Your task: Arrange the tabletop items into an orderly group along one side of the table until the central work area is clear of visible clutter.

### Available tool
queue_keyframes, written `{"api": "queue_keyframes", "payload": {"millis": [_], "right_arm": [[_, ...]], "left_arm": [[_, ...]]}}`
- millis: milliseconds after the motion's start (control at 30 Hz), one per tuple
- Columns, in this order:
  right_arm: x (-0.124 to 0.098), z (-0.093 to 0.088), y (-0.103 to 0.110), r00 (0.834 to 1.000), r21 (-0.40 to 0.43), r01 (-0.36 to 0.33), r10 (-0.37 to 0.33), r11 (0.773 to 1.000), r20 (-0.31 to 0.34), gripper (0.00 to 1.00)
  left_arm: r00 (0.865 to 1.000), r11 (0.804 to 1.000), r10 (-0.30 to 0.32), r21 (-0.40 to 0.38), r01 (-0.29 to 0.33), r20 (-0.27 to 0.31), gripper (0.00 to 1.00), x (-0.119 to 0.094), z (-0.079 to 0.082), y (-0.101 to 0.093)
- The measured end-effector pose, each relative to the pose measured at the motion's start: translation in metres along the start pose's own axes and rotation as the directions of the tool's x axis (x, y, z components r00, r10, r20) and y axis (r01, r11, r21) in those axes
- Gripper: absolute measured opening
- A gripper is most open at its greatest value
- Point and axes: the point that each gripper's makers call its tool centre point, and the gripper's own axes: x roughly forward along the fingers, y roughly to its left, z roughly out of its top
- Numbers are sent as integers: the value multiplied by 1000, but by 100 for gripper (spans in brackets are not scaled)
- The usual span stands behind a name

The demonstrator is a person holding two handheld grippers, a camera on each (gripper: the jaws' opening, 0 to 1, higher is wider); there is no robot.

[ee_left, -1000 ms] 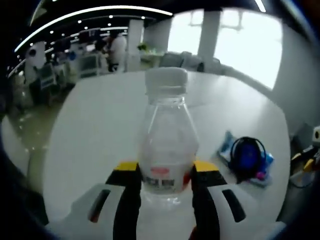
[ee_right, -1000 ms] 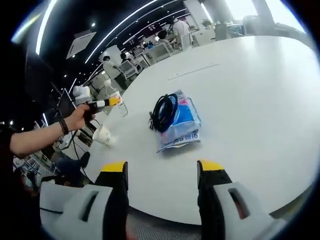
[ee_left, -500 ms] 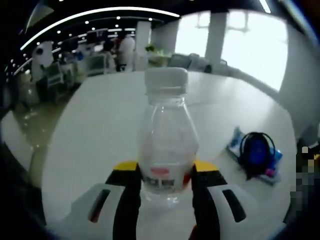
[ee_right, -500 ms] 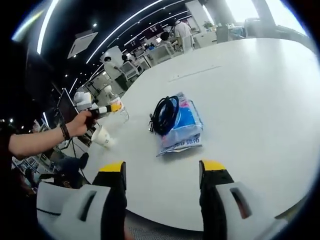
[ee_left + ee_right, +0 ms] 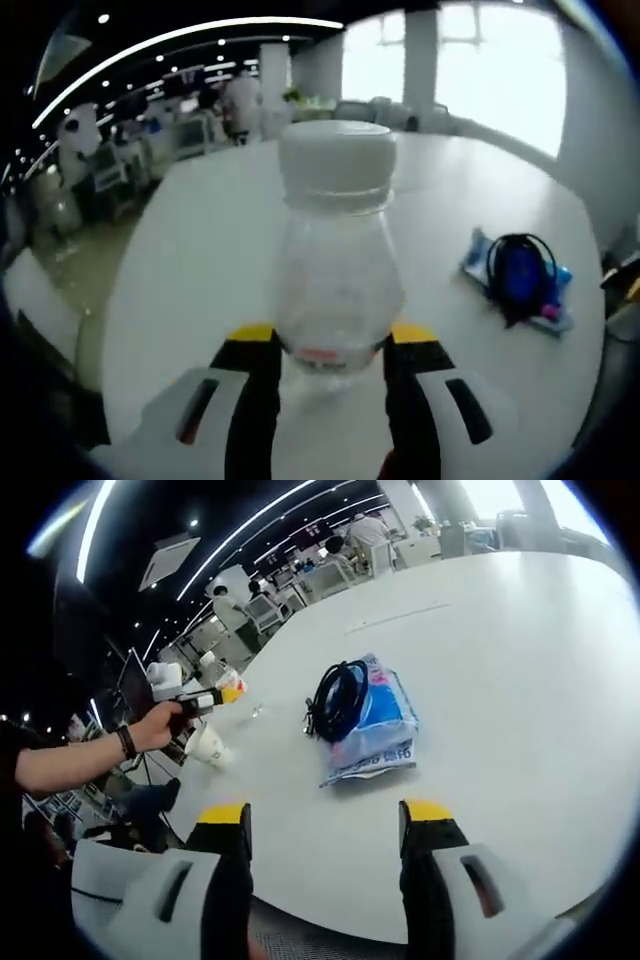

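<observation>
The bottle (image 5: 336, 270) sits between the left gripper's (image 5: 334, 375) jaws, at 12 o'clock from them in the left gripper view, its long axis running up along the jaws toward the white cap (image 5: 337, 163). The jaws press on its lower body from both sides, so the left gripper is clamped on the bottle. It is clear plastic, looks empty or nearly so, and carries a thin label with a red mark just above the jaw tips. It appears to be held over the white table (image 5: 200, 260), near the table's edge.

In the right gripper view, the left gripper (image 5: 215, 695) appears at 10 o'clock, held in a hand (image 5: 160, 725) over the table's edge, with a white cup (image 5: 207, 748) lying on the table just beside it. The bottle there is too small to make out clearly.

The right gripper (image 5: 325, 880) hangs with its jaws spread and nothing between them. At 12 o'clock from it lies a blue packet (image 5: 375, 725) with a coiled black cable (image 5: 335, 698) resting on its left part; the packet's long axis runs roughly away from the gripper. The same pair shows at 3 o'clock in the left gripper view. The right gripper looks the nearer one to the packet; the cup and bottle belong to the left side.
</observation>
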Motion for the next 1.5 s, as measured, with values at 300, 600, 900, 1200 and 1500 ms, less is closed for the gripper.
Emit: {"api": "queue_keyframes", "payload": {"millis": [300, 600, 900, 1200, 1500], "right_arm": [[-3, 1, -3, 1000, 19, 7, -7, 1000, 4, 59], [-1, -1, 1, 1000, 8, -1, 1, 1000, -9, 59], [-3, 2, -2, 1000, 25, 4, -4, 1000, 6, 59], [-2, 0, -2, 1000, 26, 2, -2, 1000, 0, 59], [-4, 2, -2, 1000, 22, 5, -5, 1000, 3, 59]], "left_arm": [[999, 999, 19, 31, -19, -26, 40, -5, -1, -2], [1000, 995, -11, -100, 12, 15, 51, -15, 9, -6], [993, 949, 29, -314, 9, 116, 57, -26, 24, 11], [978, 938, 110, -343, -43, 178, 58, -36, 44, 15], [963, 939, 144, -339, -60, 227, 55, -34, 65, 15]]}}
